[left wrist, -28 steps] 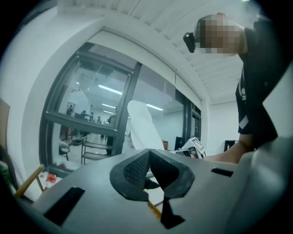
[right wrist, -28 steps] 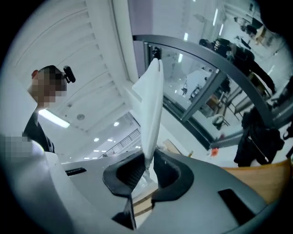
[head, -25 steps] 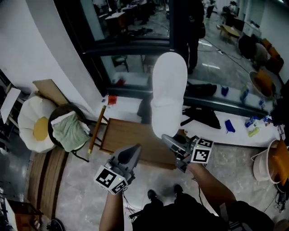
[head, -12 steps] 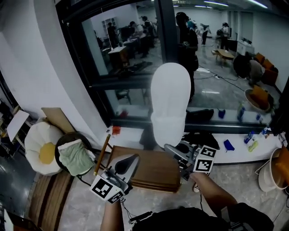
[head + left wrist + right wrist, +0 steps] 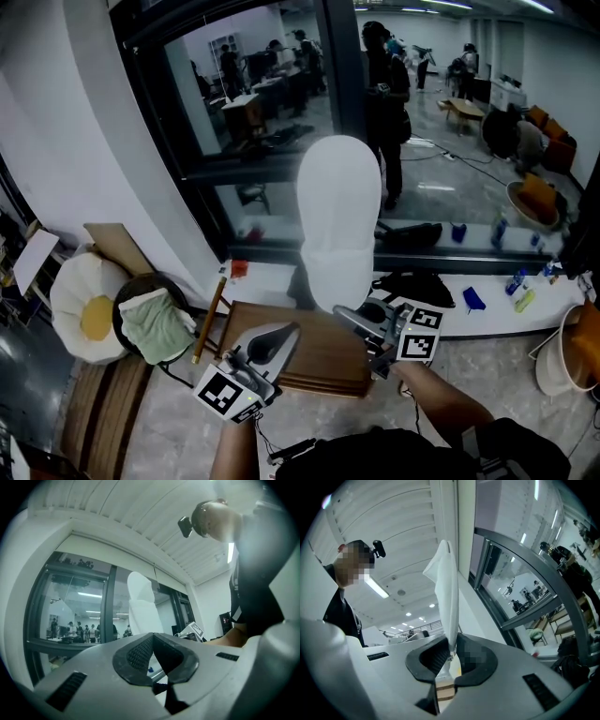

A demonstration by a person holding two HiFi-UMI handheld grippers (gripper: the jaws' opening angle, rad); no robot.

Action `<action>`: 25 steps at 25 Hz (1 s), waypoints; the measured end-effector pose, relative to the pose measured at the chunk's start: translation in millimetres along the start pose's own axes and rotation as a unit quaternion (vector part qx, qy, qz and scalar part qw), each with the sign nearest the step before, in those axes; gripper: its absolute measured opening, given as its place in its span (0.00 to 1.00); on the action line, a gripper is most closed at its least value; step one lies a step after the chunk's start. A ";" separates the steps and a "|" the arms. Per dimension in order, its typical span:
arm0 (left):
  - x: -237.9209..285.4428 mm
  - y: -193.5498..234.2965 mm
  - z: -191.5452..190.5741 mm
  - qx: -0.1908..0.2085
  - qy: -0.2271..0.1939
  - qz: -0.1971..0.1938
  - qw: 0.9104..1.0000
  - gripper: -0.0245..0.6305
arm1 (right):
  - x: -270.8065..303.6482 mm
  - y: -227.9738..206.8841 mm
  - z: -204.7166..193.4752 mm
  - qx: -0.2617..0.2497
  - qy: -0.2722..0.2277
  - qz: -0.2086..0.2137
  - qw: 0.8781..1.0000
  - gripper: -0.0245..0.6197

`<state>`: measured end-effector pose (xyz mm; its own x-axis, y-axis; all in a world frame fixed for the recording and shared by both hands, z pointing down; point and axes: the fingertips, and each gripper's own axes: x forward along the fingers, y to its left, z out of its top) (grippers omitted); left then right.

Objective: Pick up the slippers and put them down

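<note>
A pair of white slippers [image 5: 337,220] stands upright in the head view, sole toward me, high above the wooden table [image 5: 309,361]. My right gripper [image 5: 364,319] is shut on its lower end. In the right gripper view the slippers [image 5: 447,592] rise edge-on from between the dark pads [image 5: 433,656]. My left gripper [image 5: 274,342] hangs lower left of the slippers, shut with nothing in it. The left gripper view shows its pads [image 5: 140,651] meeting, with the slippers [image 5: 140,606] and the right gripper's marker cube [image 5: 194,630] beyond.
A chair with a green cloth [image 5: 155,323] and a white cushion with a yellow centre [image 5: 84,309] stand at the left. A wooden stick [image 5: 211,314] leans by the table. A glass wall [image 5: 272,122] is ahead, with a black bag [image 5: 412,286] on the white ledge.
Both grippers have risen, the right one carrying the slippers up with it. The head view has tilted up toward the glass wall, and the slippers now sit slightly further left.
</note>
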<state>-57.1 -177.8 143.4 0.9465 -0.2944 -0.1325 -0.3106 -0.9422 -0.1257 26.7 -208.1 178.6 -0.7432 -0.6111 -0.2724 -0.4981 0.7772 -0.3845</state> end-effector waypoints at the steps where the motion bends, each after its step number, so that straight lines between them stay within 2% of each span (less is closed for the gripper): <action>1: 0.6 0.4 -0.4 -0.001 0.001 0.001 1.000 0.05 | 0.7 -0.1 0.4 0.000 0.001 0.002 1.000 0.12; 6: 3.5 -0.4 -5.5 -0.003 0.004 -0.002 1.000 0.05 | 0.5 -3.8 1.5 -0.003 0.003 0.003 1.000 0.12; 14: 5.6 -3.1 -24.3 -0.019 0.017 -0.009 1.000 0.05 | -1.9 -13.2 -8.1 0.021 0.004 -0.002 1.000 0.12; 18: 6.7 -5.3 -34.7 -0.043 0.006 -0.014 0.999 0.05 | -8.4 -26.2 -26.4 0.043 0.019 -0.014 0.999 0.12; 25: 4.0 -13.6 -83.2 -0.095 0.026 -0.015 0.995 0.05 | -27.9 -54.6 -83.5 0.100 0.054 -0.048 0.992 0.12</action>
<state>-41.8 -179.5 226.4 0.9600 -0.2684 -0.0793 -0.2641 -0.9626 0.0607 37.3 -221.0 280.8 -0.7461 -0.6523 -0.1334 -0.4784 0.6646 -0.5740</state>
